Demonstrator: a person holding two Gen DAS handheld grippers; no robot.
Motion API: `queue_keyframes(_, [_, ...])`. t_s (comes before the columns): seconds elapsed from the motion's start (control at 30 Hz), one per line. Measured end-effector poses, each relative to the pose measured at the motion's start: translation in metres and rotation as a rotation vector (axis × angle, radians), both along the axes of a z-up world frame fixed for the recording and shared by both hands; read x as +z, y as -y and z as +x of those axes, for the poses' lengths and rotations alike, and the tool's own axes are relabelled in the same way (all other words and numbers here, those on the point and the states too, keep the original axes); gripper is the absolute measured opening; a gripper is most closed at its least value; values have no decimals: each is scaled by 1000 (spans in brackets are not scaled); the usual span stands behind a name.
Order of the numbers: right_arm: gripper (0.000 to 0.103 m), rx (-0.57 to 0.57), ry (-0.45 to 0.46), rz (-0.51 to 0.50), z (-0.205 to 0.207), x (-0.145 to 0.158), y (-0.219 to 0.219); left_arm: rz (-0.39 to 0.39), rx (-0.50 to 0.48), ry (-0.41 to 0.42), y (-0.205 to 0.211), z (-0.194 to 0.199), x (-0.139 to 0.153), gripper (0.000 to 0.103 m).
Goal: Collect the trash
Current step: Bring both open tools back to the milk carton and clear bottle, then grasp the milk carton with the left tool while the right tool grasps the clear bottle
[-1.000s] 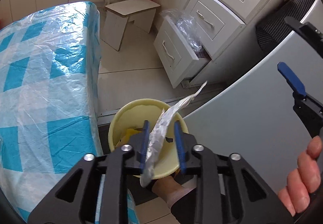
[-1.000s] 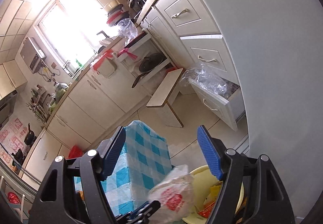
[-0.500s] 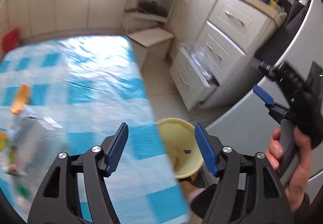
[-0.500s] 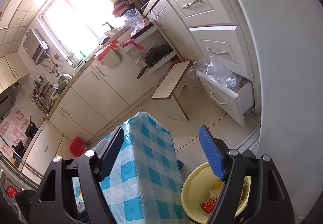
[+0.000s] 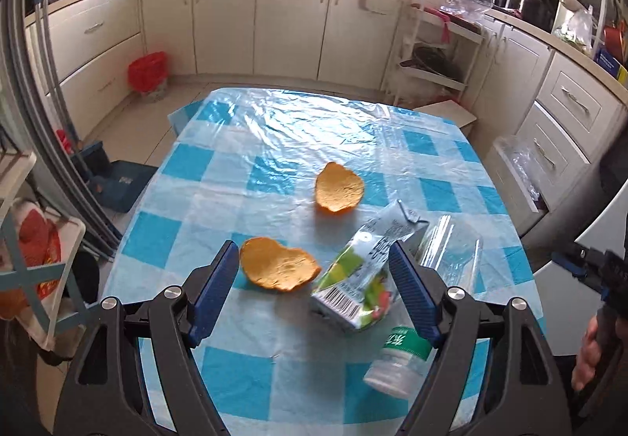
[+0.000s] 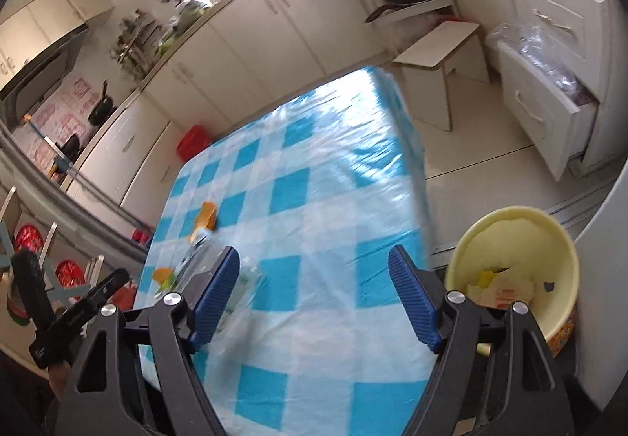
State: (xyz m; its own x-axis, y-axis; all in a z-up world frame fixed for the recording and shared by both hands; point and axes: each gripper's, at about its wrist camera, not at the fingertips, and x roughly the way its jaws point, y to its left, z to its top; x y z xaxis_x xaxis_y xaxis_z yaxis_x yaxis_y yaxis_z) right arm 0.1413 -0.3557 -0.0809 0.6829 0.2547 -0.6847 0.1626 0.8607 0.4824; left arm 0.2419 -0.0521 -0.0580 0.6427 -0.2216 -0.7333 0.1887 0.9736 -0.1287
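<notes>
My left gripper (image 5: 314, 290) is open and empty above the checked table (image 5: 274, 145). Between its fingers lie an orange peel (image 5: 278, 268) and a crushed green-and-white carton (image 5: 363, 271). A second orange peel (image 5: 338, 193) lies farther back. A clear plastic bottle (image 5: 428, 302) with a green label lies at the right finger. My right gripper (image 6: 314, 294) is open and empty above the table's near right part. The yellow trash bin (image 6: 514, 239) stands on the floor to its right, with wrappers inside. The trash pile (image 6: 200, 235) shows blurred at the table's left.
An open drawer (image 6: 549, 106) with a plastic bag and a small white stool (image 6: 439, 51) stand right of the table. A red basket (image 5: 147, 72) stands by the far cabinets. A white surface (image 6: 604, 279) rises beside the bin.
My left gripper let go of the silvery wrapper over the bin, opened, and swung left to the trash on the table. My right gripper tilted down toward the table and bin.
</notes>
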Motion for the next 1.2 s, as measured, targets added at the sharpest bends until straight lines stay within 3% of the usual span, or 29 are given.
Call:
queue_keyframes(0.13, [76,102,-19,-26,1,-16,-74,-14,28,-9,-22,-10,-12,75])
queue_keyframes(0.23, [85,71,-21,-130,7,-18,-110,-46,46,-19,-42,-17,-15,75])
queue_keyframes(0.47, [86,-37,-58,-168,36,-28,-138,-100,75,-5,-76,-29,-11,75])
queue_keyframes(0.77, [86,128,-136,-383,41,-37,-155,-133,72,4,-103,-30,-9,76])
queue_keyframes(0.9, [86,173,-171,-500,32,-26,-127,-106,13,3,-89,-25,-11,76])
queue_keyframes(1.07, [86,123,-140,-450,26,-10,-96,-34,-83,4,-40,-15,-12,77])
queue_keyframes(1.2, [86,145,-116,-455,31,-13,-102,93,-155,13,7,-1,-20,77])
